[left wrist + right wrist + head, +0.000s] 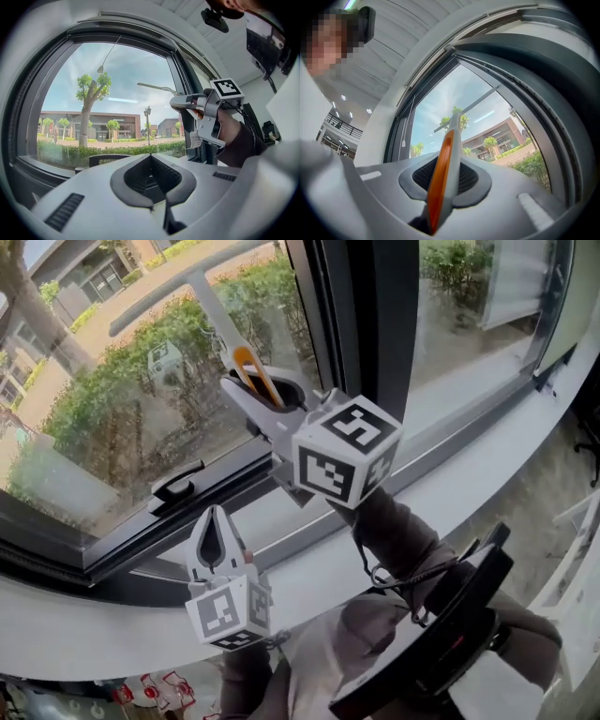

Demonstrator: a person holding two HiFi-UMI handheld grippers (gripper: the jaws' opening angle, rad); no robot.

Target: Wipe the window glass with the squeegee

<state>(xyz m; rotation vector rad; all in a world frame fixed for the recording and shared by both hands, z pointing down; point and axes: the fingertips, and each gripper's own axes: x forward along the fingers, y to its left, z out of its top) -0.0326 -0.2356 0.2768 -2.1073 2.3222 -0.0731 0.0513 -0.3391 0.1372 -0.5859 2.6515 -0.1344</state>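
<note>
The squeegee has a white and orange handle (246,367) and a long pale blade (187,287) lying against the left window pane (103,418), high up. My right gripper (262,388) is shut on the handle and tilts up towards the glass. In the right gripper view the orange handle (443,173) runs out between the jaws to the blade (468,110). My left gripper (214,517) hangs lower, over the sill, shut with nothing in it. The left gripper view shows its closed tips (150,159) and, off to the right, the right gripper (187,101) with the blade (157,87).
A black window handle (176,486) sits on the lower frame just left of my left gripper. A thick dark mullion (375,315) separates the left pane from a second pane (469,296). The white sill (487,474) curves along below. A black object (450,634) lies at the bottom right.
</note>
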